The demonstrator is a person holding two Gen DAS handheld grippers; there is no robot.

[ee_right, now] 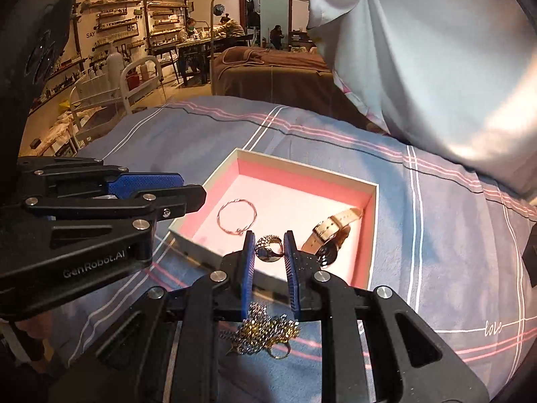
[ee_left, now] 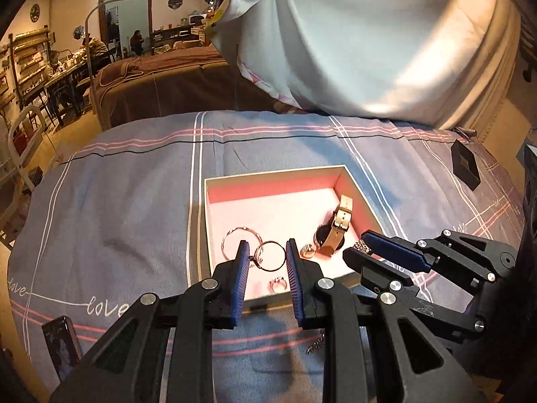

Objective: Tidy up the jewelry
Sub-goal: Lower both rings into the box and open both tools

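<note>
We worked over a bed spread with a blue-grey checked cover with pink and white lines (ee_right: 436,235), a pale bolster piled at its far side, and a shop-like room with shelves beyond. On the cover sat a shallow open cardboard box with a pink lining (ee_right: 307,164). It held a thin rose-gold bangle (ee_right: 236,216) and a watch with a cream leather strap (ee_right: 330,235).

Our left claw (ee_left: 266,245) was clamped across a fine gold wire hoop ring (ee_left: 268,270), held over the box's near edge. Our right claw (ee_right: 268,235) was pinched on a chunky gold ring set with small stones (ee_right: 268,250), also over the near part of the box. A tangled heap of gold and silver chains (ee_right: 265,332) lay on the cover under it.

We judged both rings very light, hard and slick against the ribbed blue pads. The wire hoop seemed liable to bend or spring out, so it wanted gentle pressure across its width. We thought the stone ring best held by its plain band, not its setting. Both could easily get lost in the soft cover.
</note>
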